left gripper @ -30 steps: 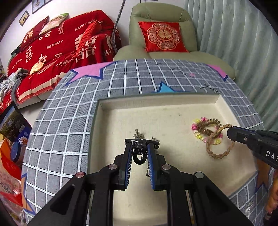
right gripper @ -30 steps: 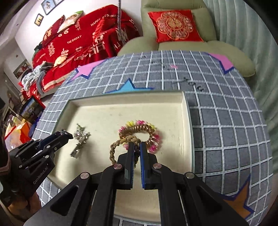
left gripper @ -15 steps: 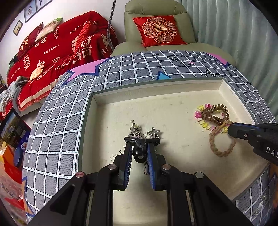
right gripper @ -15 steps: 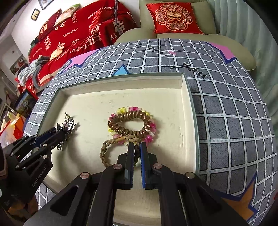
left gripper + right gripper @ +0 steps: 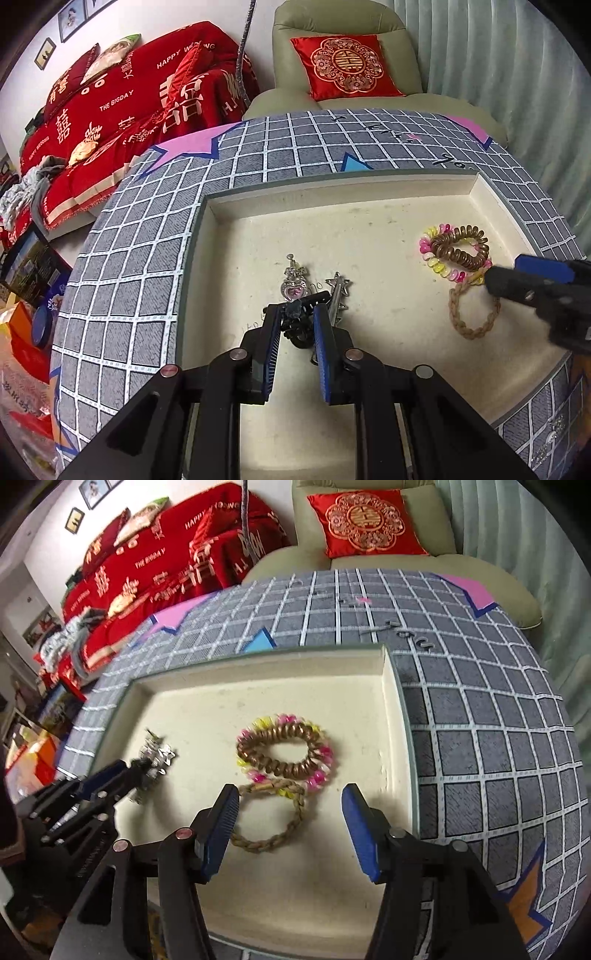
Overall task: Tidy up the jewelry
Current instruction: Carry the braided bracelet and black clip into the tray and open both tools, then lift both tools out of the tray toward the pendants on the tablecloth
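While a black clip [image 5: 300, 320] is pinched by the left gripper [image 5: 295, 314] beside silver charms [image 5: 295, 282] in the tray [image 5: 395, 701], the right gripper [image 5: 290, 801] is spread over a braided bracelet [image 5: 275, 818].

1. The right gripper [image 5: 290, 794], clamped on the braided bracelet [image 5: 271, 821] a second ago, has been opened wide; the bracelet is left lying free in the tray [image 5: 391, 701].
2. The black clip [image 5: 299, 314], with its silver charms [image 5: 295, 284], has been drawn slightly nearer the tray's front by the left gripper [image 5: 297, 325].
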